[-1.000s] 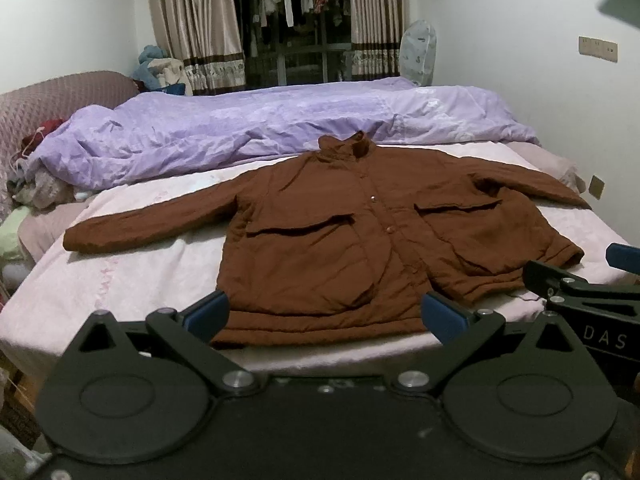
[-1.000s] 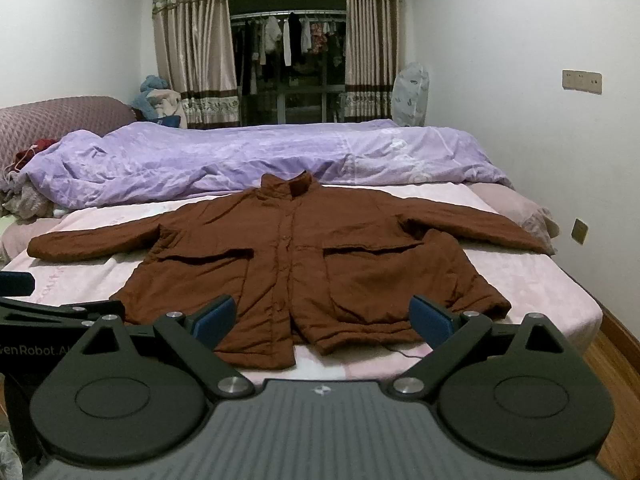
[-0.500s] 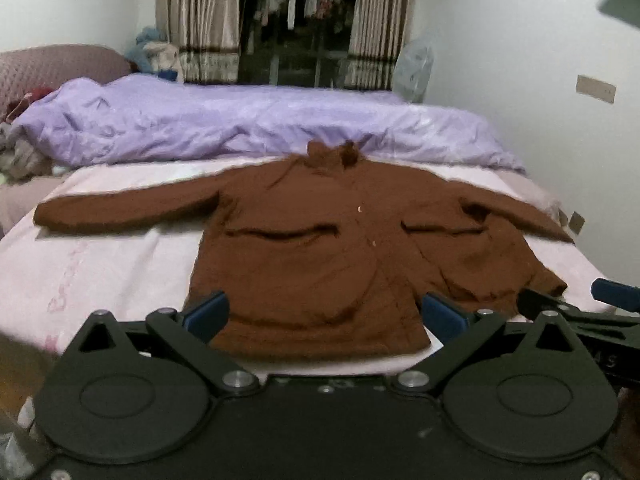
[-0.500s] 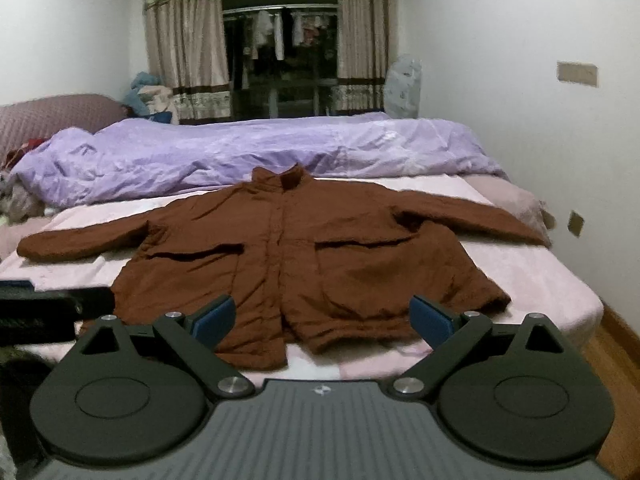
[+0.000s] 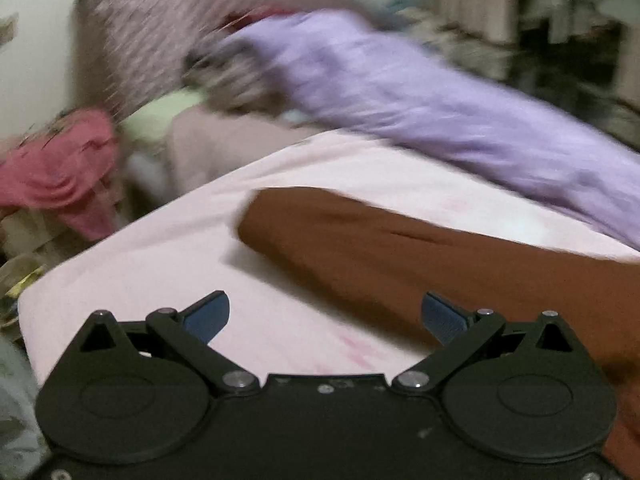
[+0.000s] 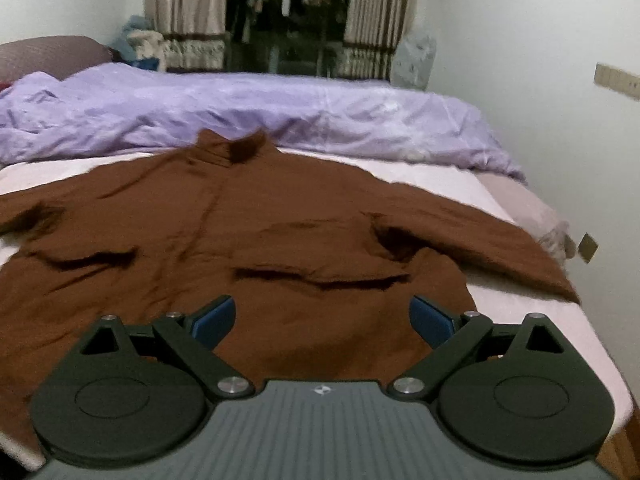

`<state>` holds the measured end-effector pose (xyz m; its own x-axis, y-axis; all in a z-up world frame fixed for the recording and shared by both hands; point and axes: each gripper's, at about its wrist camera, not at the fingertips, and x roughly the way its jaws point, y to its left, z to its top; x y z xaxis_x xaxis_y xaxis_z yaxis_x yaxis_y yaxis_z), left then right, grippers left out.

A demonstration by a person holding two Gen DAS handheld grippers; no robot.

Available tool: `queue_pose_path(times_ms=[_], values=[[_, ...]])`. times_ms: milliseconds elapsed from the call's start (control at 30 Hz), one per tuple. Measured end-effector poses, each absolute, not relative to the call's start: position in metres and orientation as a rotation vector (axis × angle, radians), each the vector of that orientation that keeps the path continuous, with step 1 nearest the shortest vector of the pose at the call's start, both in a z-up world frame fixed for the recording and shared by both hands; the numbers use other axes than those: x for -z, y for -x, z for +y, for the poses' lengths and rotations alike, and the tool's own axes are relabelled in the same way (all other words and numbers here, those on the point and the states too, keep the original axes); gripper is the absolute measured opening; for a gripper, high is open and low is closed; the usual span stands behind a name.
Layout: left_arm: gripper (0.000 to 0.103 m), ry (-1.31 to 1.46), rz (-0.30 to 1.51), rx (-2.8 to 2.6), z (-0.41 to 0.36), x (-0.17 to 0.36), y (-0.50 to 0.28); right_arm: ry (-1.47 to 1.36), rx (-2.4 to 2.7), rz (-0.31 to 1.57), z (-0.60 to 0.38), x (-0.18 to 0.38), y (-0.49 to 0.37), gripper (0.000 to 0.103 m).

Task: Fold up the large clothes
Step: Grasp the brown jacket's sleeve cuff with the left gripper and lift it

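A brown jacket (image 6: 280,240) lies spread flat, front up, on the pink bed sheet (image 6: 520,304), collar toward the far side. My right gripper (image 6: 322,316) is open and empty, low over the jacket's right front near the hem. In the blurred left wrist view, the jacket's left sleeve (image 5: 360,236) stretches across the sheet, its cuff end ahead of me. My left gripper (image 5: 326,316) is open and empty, just short of the sleeve over the sheet (image 5: 160,252).
A purple duvet (image 6: 240,112) is bunched along the far side of the bed. Pink clothes (image 5: 60,172) and a headboard (image 5: 160,32) lie left of the bed. A white wall (image 6: 540,80) runs along the right side, with curtains (image 6: 184,8) behind.
The left gripper swung left toward the jacket's left sleeve end, with strong motion blur. The right gripper moved forward and lower over the jacket body. Both stayed open.
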<state>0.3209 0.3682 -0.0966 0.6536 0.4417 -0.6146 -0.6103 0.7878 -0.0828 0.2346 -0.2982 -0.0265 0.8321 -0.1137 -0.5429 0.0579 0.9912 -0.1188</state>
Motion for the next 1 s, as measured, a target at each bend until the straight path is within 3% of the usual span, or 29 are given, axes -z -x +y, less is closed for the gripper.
queue_pose_path(times_ms=[133, 300, 367, 400, 433, 500, 533, 733, 1000], values=[[0.103, 0.440, 0.713, -0.665, 0.442, 0.124, -0.378, 0.108, 0.105, 0.619, -0.316, 0.035, -0.280, 0.103], [0.103, 0.430, 0.684, -0.690, 0.452, 0.143, -0.398, 0.097, 0.111, 0.650, -0.340, 0.040, -0.315, 0.103], [0.096, 0.386, 0.688, -0.714, 0.449, 0.145, -0.410, 0.088, 0.102, 0.676, -0.349, 0.040, -0.327, 0.103], [0.075, 0.357, 0.686, -0.712, 0.450, 0.144, -0.416, 0.090, 0.095, 0.688, -0.353, 0.041, -0.332, 0.103], [0.035, 0.337, 0.671, -0.678, 0.445, 0.141, -0.420, 0.104, 0.097, 0.695, -0.357, 0.041, -0.336, 0.103], [0.014, 0.318, 0.672, -0.670, 0.437, 0.131, -0.428, 0.155, 0.126, 0.695, -0.362, 0.040, -0.342, 0.103], [0.010, 0.298, 0.691, -0.678, 0.433, 0.125, -0.435, 0.187, 0.146, 0.684, -0.364, 0.040, -0.341, 0.103], [0.009, 0.221, 0.596, -0.548, 0.355, 0.069, -0.450, 0.158, 0.223, 0.707, -0.394, 0.041, -0.350, 0.103], [0.010, 0.115, 0.396, -0.068, 0.122, 0.012, -0.465, 0.091, 0.354, 0.707, -0.436, 0.047, -0.344, 0.103]])
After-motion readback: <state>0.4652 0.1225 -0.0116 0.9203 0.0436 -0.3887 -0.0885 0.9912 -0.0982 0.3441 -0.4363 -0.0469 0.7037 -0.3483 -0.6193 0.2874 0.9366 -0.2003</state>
